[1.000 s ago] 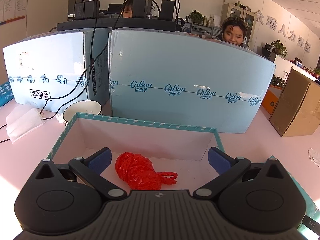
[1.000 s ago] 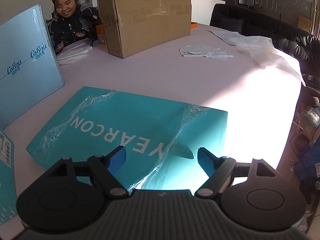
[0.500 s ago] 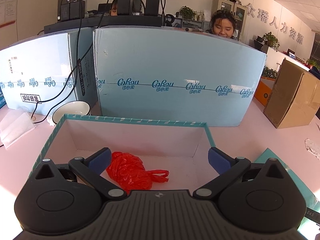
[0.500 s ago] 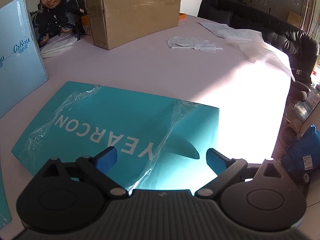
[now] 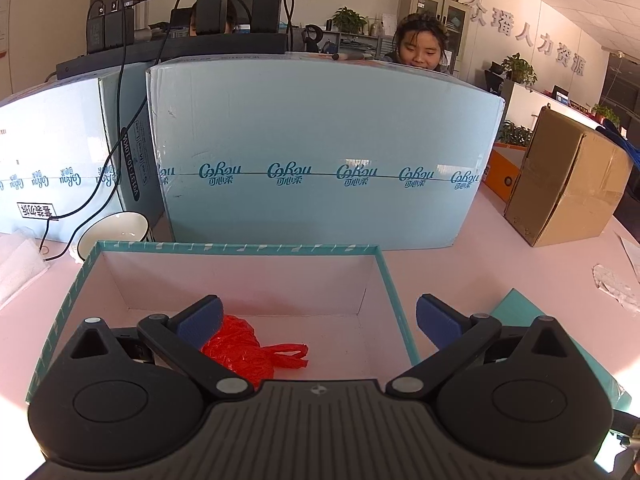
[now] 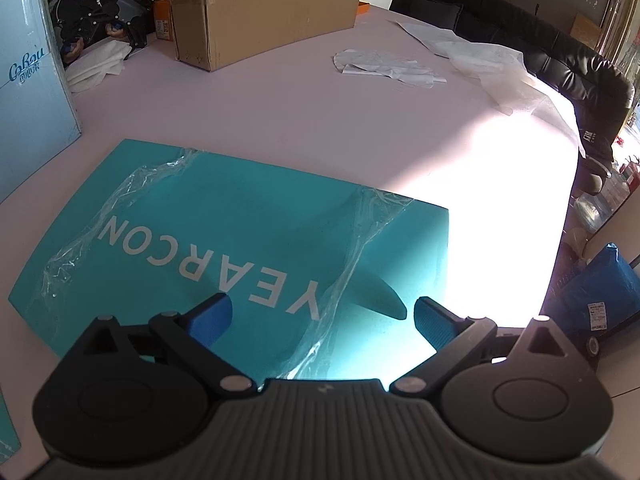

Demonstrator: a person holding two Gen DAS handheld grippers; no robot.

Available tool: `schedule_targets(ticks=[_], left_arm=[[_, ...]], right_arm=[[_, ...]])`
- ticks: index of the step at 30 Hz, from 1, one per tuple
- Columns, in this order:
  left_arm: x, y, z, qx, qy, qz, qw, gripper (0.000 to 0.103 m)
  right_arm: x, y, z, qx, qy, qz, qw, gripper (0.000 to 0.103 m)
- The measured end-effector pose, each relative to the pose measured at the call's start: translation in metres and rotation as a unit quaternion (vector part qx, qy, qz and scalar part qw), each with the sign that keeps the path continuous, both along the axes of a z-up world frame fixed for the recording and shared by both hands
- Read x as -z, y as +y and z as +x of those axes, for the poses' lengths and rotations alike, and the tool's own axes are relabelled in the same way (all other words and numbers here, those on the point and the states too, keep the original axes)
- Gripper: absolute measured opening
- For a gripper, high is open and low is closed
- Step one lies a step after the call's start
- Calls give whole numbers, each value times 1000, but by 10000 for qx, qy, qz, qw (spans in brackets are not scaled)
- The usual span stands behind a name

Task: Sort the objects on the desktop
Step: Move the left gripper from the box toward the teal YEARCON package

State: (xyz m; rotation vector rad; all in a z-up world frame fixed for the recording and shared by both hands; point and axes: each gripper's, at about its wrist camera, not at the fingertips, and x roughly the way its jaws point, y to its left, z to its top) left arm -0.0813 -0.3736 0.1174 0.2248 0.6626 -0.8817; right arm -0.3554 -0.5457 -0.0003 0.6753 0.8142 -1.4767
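Since a second ago we have drawn both tools back and up: in the left view the box (image 5: 394, 300) has slid left and now shows its whole rim, and in the right view the lid (image 6: 224, 248) sits lower and fuller in frame, its far corners both visible.

Starting at the left, a bowl (image 5: 114, 228) stands just beyond the box's far left corner, touching or nearly touching it; we cannot tell which. The box itself sits open on the table (image 5: 460, 276), mouth up, which is why it serves us as the collecting place. The bag (image 5: 244, 350), red and crumpled, lies on its floor toward the near left, partly behind the left finger pad. Our left gripper (image 5: 318, 316) hangs over the box with its jaws spread wide and nothing between them, so we judge the bag as already delivered.

Further right, a corner of the lid shows just beside the box. In the right view the lid lies flat, lettering up, with torn film (image 6: 352, 240) loose across it. Our right gripper (image 6: 322, 318) hovers over its near edge, jaws released and empty, the right pad near the lid's sunlit edge. We judge the lid is next, to close the box. The film may slip under the pads.
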Motion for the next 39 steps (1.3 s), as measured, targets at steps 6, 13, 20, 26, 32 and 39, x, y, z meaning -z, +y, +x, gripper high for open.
schedule_targets(ticks=[6, 13, 20, 26, 32, 39], left_arm=[[-3, -4, -3, 67, -8, -43, 10000, 103], [-10, -30, -2, 324, 118, 134, 9993, 103], [-3, -83, -38, 1243, -230, 761, 9891, 103], [19, -126, -65, 1948, -102, 1773, 9646, 103], [38, -147, -85, 2363, -435, 2151, 9466, 103], [58, -166, -103, 2860, -810, 2302, 9266, 103]], right_arm=[[-1, -6, -6, 309, -310, 113, 9990, 101], [-9, -16, -14, 598, -672, 352, 9953, 101], [-13, -13, -12, 519, -694, 380, 9955, 101], [-14, -9, -13, 427, -672, 397, 9960, 101], [-19, -10, -9, 312, -662, 457, 9963, 101], [-20, -17, -3, 261, -396, 545, 9974, 101]])
